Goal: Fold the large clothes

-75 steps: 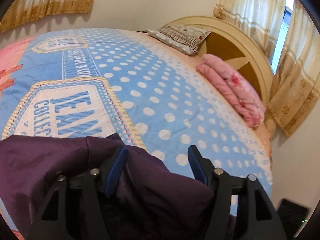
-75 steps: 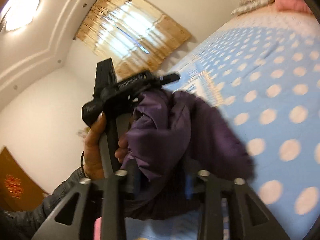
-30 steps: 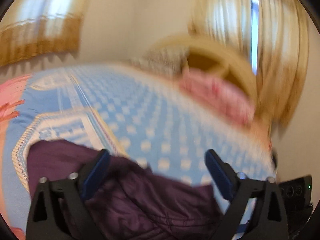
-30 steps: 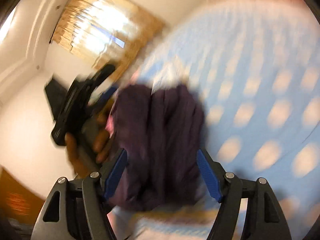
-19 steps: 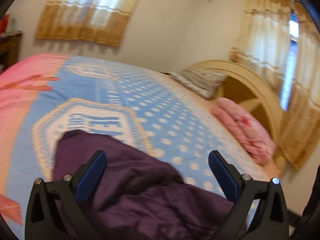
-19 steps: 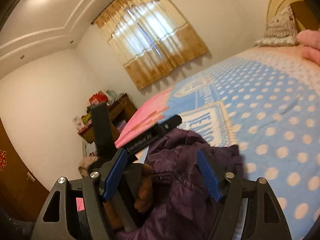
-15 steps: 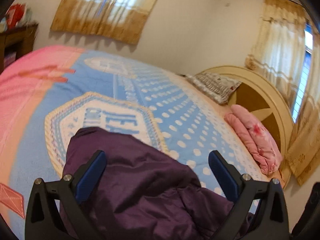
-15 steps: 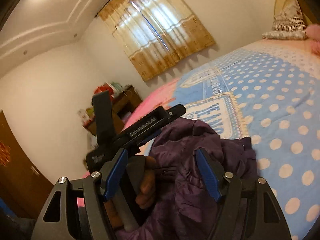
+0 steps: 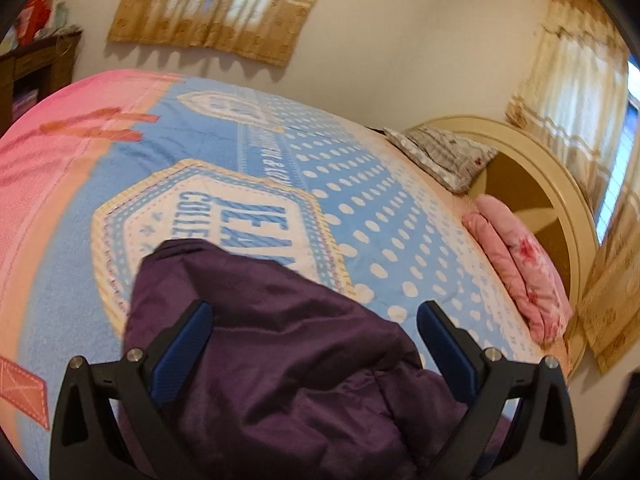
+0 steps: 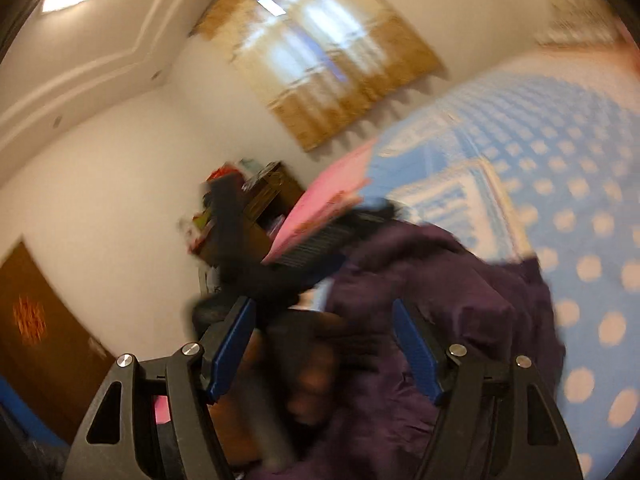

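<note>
Purple puffy garment, looks like a padded jacket, lies bunched in a heap on the near part of the bed, partly over the printed crest of the blue polka-dot bedspread, nothing flattened or squared yet. Left gripper hangs just over the heap, fingers spread wide on either side of the fabric, pads not pressing on it, so nothing gripped. Right gripper also has its fingers wide apart and empty; its view is motion-blurred, showing the jacket and the person's other hand on the left tool's handle ahead of it. Step judged: jacket dropped on the bed, hands between grasps, fold itself not yet begun or only at an early bundle stage. Next move likely calls for picking an edge, hem or shoulder with each gripper, pulling apart to spread the jacket flat, then folding sleeves in. Thick slippery fabric may slide out of a shallow pinch, so a deep bite on a seam is safer. Further out: a folded pink blanket and a patterned pillow by the curved headboard, well apart from the jacket; curtained windows behind.
</note>
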The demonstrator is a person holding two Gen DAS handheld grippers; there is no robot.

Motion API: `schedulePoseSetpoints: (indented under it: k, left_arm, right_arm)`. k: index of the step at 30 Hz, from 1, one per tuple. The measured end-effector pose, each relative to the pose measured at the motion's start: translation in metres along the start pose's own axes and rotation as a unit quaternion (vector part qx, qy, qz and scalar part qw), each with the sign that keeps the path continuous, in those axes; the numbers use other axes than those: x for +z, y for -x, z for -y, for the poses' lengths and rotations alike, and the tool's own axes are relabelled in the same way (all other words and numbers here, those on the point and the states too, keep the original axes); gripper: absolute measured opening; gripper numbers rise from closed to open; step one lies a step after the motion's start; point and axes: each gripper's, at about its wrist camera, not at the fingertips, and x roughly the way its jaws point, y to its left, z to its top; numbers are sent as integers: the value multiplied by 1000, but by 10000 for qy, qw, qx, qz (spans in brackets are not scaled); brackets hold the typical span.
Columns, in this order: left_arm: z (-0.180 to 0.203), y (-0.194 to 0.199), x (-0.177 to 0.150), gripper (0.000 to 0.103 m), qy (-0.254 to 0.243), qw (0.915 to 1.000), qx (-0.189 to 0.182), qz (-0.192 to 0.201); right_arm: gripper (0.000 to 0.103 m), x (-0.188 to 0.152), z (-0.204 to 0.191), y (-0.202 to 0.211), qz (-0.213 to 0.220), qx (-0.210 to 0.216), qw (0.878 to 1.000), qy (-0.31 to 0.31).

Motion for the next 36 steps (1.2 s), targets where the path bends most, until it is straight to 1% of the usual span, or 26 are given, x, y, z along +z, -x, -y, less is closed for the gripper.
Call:
schedulePoseSetpoints:
  k: [2,4,6,8,9,11,12,13,14,15,16,17,18,19,20,22,24,26,28,30,36]
  left_arm:
    - [-12,3,3,103,256,9996,89,22]
    - [-25,11,5,103,349,9993,96,-96]
    - [-29,20,3,103,149,9994,209,-211]
    - [-30,32,-3,103,-133,9993,237,-260]
    - [-29,40,-11,103,-360,9985,272,-319]
    - [-25,43,-22,103,-614,9971,185,-417]
    - [-19,39,-31,103,-836,9942,306,-597]
    - [-17,35,-35,103,-951,9925,373,-675]
    - [-12,29,-40,103,-1151,9893,478,-761]
    - [-6,20,-46,103,-1402,9834,692,-921]
    - [-5,13,-47,103,-1459,9808,748,-1055]
    - [-8,11,-46,103,-1400,9815,700,-1102]
    - [-12,4,-45,103,-1306,9813,645,-1256]
    - [-17,-2,-44,103,-1232,9807,609,-1393]
    - [-22,-6,-44,103,-1122,9811,477,-1502]
    - [-25,-7,-48,103,-1171,9798,431,-1563]
    - [-28,-5,-51,103,-1189,9797,370,-1569]
    - [-32,-3,-53,103,-1086,9809,243,-1592]
    - [-42,-2,-53,103,-934,9817,13,-1659]
    - [-46,0,-56,103,-898,9821,-128,-1650]
    - [-51,2,-58,103,-826,9822,-311,-1659]
  right_arm:
    - [72,-8,18,-1,-8,-264,9996,-103]
    - [71,-14,24,-3,-41,-432,9991,-6]
    - [71,-16,23,-4,-9,-598,9981,134]
    - [71,-15,20,-3,116,-801,9964,263]
    - [72,-15,20,-4,215,-922,9950,325]
    - [72,-14,16,1,473,-1209,9905,452]
    - [72,-12,15,2,582,-1431,9869,457]
    - [72,-10,17,1,546,-1648,9839,425]
    - [72,-8,22,-5,401,-1955,9793,340]
    - [72,-7,25,-7,330,-2113,9764,288]
    - [72,-8,31,-12,165,-2298,9728,233]
    - [74,-8,40,-19,-107,-2410,9704,138]
    - [81,-9,54,-21,-257,-2321,9723,-132]
    - [90,-10,68,-19,-311,-2199,9737,-497]
    - [93,-12,78,-20,-403,-2108,9741,-712]
    - [97,-15,91,-23,-549,-1907,9757,-927]
    - [99,-17,99,-27,-670,-1778,9766,-1007]
    - [99,-20,107,-29,-742,-1586,9777,-1160]
    - [100,-22,112,-31,-803,-1447,9788,-1211]
    - [101,-23,114,-35,-854,-1330,9803,-1186]
    - [101,-26,125,-48,-939,-868,9843,-1213]
